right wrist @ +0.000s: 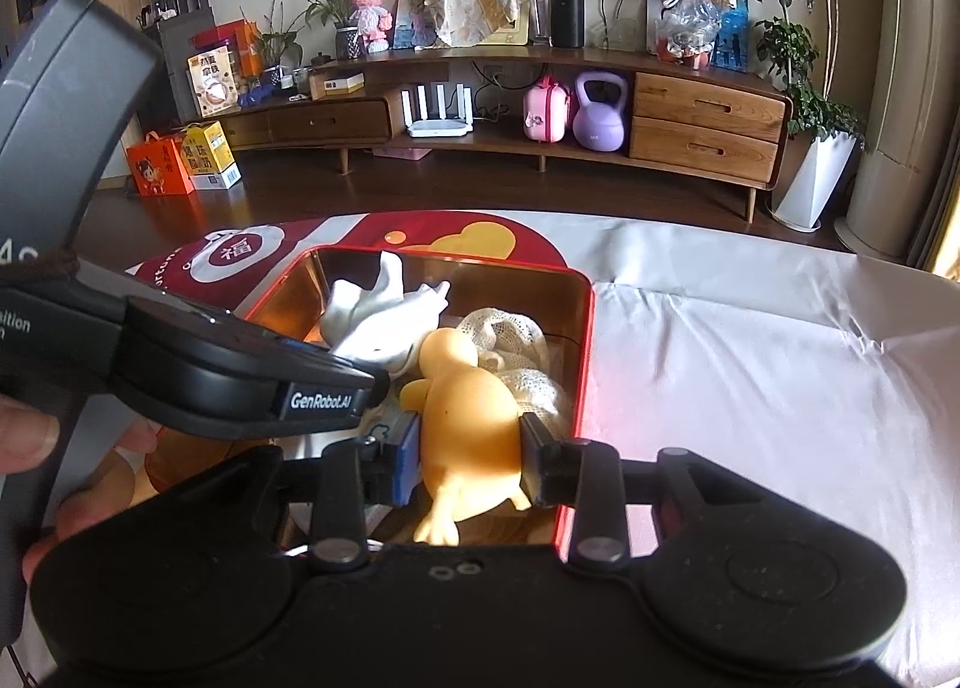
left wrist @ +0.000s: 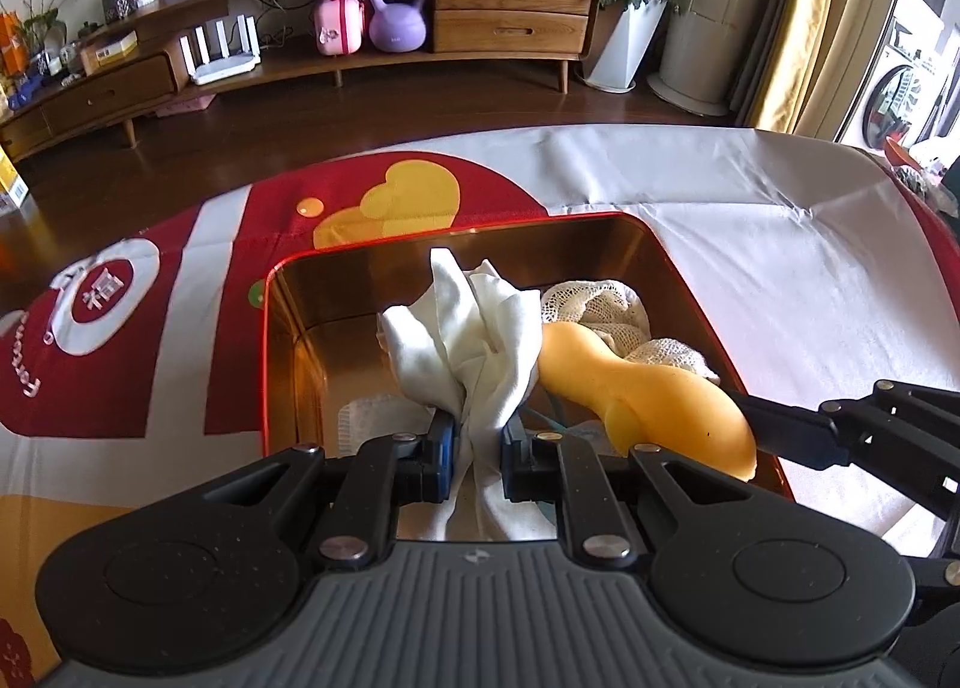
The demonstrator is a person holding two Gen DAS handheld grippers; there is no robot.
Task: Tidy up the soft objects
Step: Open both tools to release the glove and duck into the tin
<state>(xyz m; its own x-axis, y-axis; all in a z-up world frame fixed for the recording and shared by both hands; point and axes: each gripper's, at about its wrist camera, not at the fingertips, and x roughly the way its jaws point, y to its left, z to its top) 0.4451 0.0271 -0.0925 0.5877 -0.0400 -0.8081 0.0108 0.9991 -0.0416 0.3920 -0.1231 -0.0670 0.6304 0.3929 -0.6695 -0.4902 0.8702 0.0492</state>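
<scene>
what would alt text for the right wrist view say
The right gripper is shut on a yellow rubber duck over a red-rimmed metal tin that also holds a white cloth and cream mesh fabric. The left gripper reaches in from the left.

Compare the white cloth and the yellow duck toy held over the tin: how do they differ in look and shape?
The white cloth is thin, creased fabric, bunched where the left gripper pinches it; the yellow duck toy is smooth, rounded and keeps its shape in the right gripper. The cloth is white, the duck orange-yellow. Both are held over the red-rimmed tin, beside a cream mesh cloth.
</scene>
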